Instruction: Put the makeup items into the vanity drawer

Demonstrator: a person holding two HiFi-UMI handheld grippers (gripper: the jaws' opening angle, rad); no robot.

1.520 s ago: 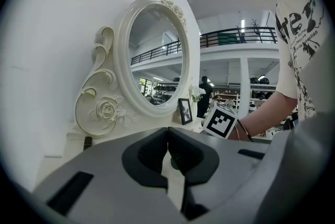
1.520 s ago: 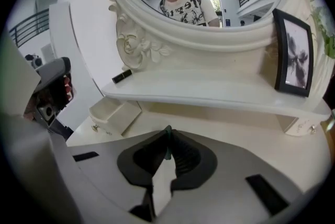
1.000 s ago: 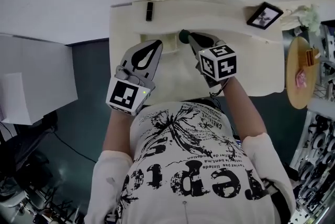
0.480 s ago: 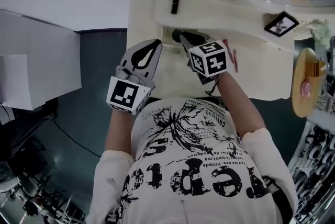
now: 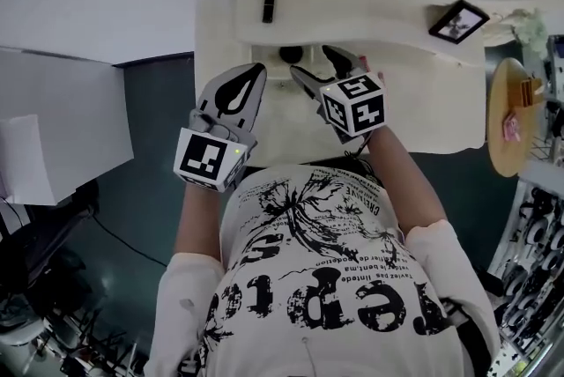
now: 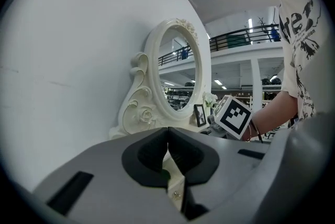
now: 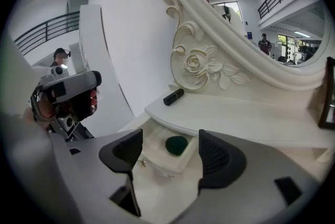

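Nearest me, the left gripper (image 5: 245, 83) hung with its jaws pressed together and nothing in them. Its own body blocked most of the vanity (image 5: 216, 40) from its view. Beside it the right gripper (image 5: 310, 58) was opening, with nothing between its pads, and the forearm behind it covered part of the tabletop. Just past those jaws the small drawer (image 7: 159, 165) stood open. A dark green round item (image 7: 176, 145) lay inside, too dim to name further. A black lipstick tube (image 7: 173, 97) lay on the shelf above. Behind rose the oval mirror (image 7: 251, 8), cut off at the edge, with a picture frame (image 5: 458, 21) towards the shelf's right end.
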